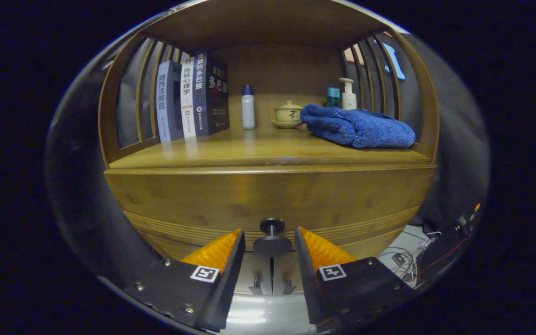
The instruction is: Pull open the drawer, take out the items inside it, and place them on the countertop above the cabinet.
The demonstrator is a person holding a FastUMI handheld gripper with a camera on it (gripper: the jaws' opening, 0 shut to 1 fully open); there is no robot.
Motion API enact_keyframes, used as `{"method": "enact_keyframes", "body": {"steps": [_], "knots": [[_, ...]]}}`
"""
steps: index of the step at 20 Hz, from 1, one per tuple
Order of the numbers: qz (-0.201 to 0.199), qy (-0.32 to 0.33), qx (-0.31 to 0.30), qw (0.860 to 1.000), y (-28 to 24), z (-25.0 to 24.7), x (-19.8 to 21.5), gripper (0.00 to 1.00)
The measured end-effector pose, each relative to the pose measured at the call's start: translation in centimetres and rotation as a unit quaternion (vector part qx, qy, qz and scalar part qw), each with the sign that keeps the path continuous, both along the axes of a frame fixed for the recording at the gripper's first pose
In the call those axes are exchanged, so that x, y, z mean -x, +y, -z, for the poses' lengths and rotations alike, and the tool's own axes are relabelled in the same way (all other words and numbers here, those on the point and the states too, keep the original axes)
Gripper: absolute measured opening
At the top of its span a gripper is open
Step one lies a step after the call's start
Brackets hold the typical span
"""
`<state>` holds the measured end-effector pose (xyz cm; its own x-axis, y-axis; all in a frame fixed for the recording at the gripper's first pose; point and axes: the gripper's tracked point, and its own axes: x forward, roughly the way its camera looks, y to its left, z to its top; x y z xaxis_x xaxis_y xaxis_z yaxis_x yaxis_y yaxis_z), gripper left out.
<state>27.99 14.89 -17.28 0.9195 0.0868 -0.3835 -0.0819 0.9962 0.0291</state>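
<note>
Knob (272,226) of the shut drawer (268,200) sits between the tool's (270,239) spread fingers, stem pointing straight back at it.

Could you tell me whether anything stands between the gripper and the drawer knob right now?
Nothing visible does. The drawer knob sits between the open fingers of the hand-held gripper, with a gap on each side.

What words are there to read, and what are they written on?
"路西法效应": spine of the leftmost book.
"拖延心理学": spine of the second book.
"贪婪的多巴胺": spine of the third book.
Fourth book: only "多巴" is clear.
Lidded cup: one character, too blurred.
White bottle, pump bottle: too small.
Gripper, open either side of the drawer knob: square markers, no words.
</note>
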Motion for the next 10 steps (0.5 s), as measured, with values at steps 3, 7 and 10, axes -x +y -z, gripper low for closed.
{"method": "enact_keyframes", "body": {"steps": [3,7,10], "knots": [[0.007,0.000,0.008,1.000,-0.45,0.22,-0.63,0.50],[0.010,0.000,0.007,1.000,-0.47,0.26,-0.72,0.42],[0.013,0.002,-0.002,1.000,-0.40,0.39,-0.71,0.36]]}}
